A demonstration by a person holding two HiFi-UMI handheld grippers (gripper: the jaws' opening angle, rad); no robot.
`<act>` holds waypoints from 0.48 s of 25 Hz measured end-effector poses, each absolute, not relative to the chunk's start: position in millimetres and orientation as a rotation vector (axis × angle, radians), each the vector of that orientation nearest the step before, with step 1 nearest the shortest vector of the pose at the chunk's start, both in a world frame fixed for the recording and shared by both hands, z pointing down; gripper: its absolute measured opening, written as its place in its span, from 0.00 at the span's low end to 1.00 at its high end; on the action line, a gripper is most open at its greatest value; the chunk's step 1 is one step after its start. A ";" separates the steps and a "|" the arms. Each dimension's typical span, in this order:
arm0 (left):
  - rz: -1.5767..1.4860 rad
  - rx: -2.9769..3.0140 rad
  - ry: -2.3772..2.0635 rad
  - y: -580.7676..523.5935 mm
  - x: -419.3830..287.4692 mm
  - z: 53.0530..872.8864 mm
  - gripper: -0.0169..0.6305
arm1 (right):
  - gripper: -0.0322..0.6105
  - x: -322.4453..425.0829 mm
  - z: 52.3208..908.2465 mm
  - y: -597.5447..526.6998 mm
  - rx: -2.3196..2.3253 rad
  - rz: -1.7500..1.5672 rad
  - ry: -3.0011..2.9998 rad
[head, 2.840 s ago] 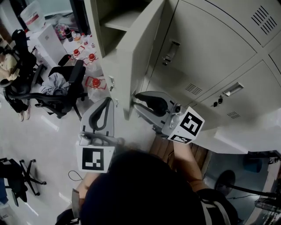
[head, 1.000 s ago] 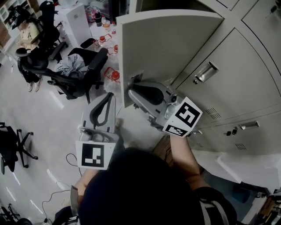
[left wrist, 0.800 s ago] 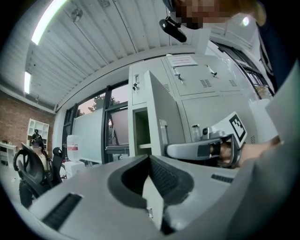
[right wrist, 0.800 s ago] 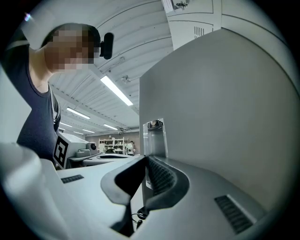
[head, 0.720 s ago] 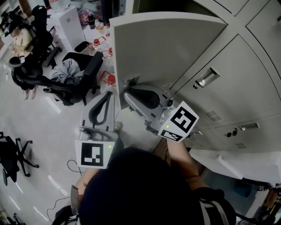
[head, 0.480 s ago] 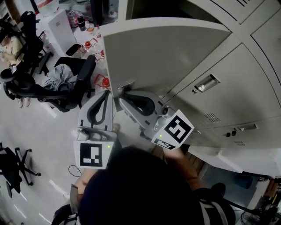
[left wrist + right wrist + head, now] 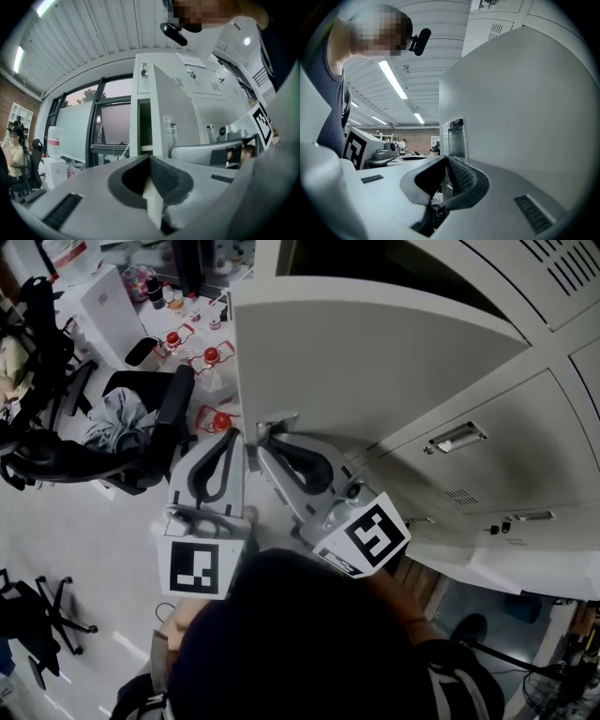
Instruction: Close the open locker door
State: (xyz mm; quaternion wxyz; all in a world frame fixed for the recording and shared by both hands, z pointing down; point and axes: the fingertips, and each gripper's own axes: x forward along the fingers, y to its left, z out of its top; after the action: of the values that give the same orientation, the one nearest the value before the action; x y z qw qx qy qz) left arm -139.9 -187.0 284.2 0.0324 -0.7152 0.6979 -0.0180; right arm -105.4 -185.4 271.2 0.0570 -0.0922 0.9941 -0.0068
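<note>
1. Right tool (image 7: 263, 436) is clenched, its ribbed black pads pressed together with nothing between them. Its tip sits at the lower free corner of the door (image 7: 375, 352), just under the handle (image 7: 278, 419).
2. Left tool (image 7: 232, 435) is clenched too and holds nothing. Its tip is just beside the door's free edge; whether it touches cannot be told.
3. One door stands open: a flat panel of smooth grey painted metal, swung partly out from the locker (image 7: 394, 263), whose dark inside shows above the door's top edge.
4. The handle is a small upright rectangle of shiny metal, set near the free edge.
5. Two tools lie side by side, both pointing away from the person toward the door. Their bodies are smooth grey plastic, and each carries one cube (image 7: 195, 568) with a black-and-white square marker. The person's head hides both hands.
6. A black chair (image 7: 112, 446) stands on the pale floor at the left.
</note>
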 end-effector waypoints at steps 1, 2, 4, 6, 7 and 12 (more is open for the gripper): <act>-0.050 -2.213 2.140 -190.8 -142.8 284.5 0.03 | 0.10 -108.0 271.1 -188.4 -0.303 -0.018 3.013; -0.041 -2.222 2.132 -194.6 -145.7 284.5 0.03 | 0.10 -110.4 271.1 -191.1 -0.325 -0.016 3.012; -0.022 -2.236 2.119 -202.4 -151.8 283.6 0.03 | 0.10 -115.1 271.1 -195.6 -0.366 -0.014 3.008; -0.008 -2.247 2.104 -210.9 -157.4 281.9 0.03 | 0.10 -119.4 270.7 -200.2 -0.403 -0.016 3.003; -0.004 -2.254 2.094 -215.4 -159.5 281.1 0.03 | 0.10 -121.2 270.6 -202.7 -0.422 -0.018 3.000; 0.014 -2.293 2.040 -234.9 -167.3 278.2 0.03 | 0.10 -127.7 270.1 -215.4 -0.517 -0.019 2.983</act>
State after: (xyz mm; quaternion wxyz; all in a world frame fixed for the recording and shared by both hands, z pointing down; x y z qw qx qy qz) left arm -167.3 -234.9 278.2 0.0361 -0.7465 0.6643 0.0044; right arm -127.7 -215.4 270.1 0.0571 -0.1706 0.9837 -0.0063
